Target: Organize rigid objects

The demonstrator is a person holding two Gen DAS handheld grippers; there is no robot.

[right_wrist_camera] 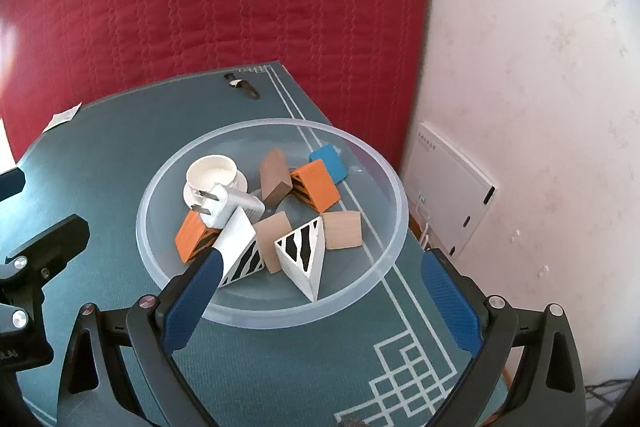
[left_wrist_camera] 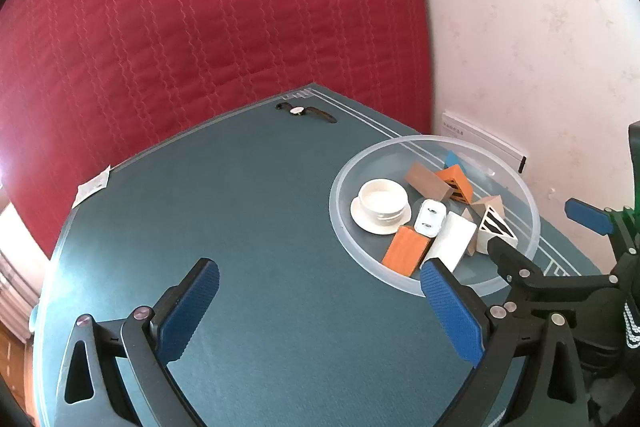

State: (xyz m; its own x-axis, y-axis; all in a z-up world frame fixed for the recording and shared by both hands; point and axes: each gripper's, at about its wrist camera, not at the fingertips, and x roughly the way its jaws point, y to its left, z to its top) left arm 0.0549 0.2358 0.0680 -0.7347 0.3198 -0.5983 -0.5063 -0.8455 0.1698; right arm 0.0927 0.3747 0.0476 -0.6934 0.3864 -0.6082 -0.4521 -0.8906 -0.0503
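The clear plastic bowl (right_wrist_camera: 362, 147) is seen at the centre of the right wrist view, on the teal mat (right_wrist_camera: 120, 155). Inside it are collected a white cup on a saucer (right_wrist_camera: 212, 173), a white plug adapter (right_wrist_camera: 230, 207), orange wedges (right_wrist_camera: 316, 185), brown blocks (right_wrist_camera: 274, 177), a blue piece (right_wrist_camera: 330, 161) and zebra-striped wedges (right_wrist_camera: 304, 255). The right gripper (right_wrist_camera: 324, 291) is held over the near rim of the bowl, its fingers spread wide and nothing pinched. In the left wrist view, the left gripper (left_wrist_camera: 320, 301) is also spread wide over bare mat, at the lower middle. A wristwatch (left_wrist_camera: 306, 111) lies apart, at the far edge of the mat.
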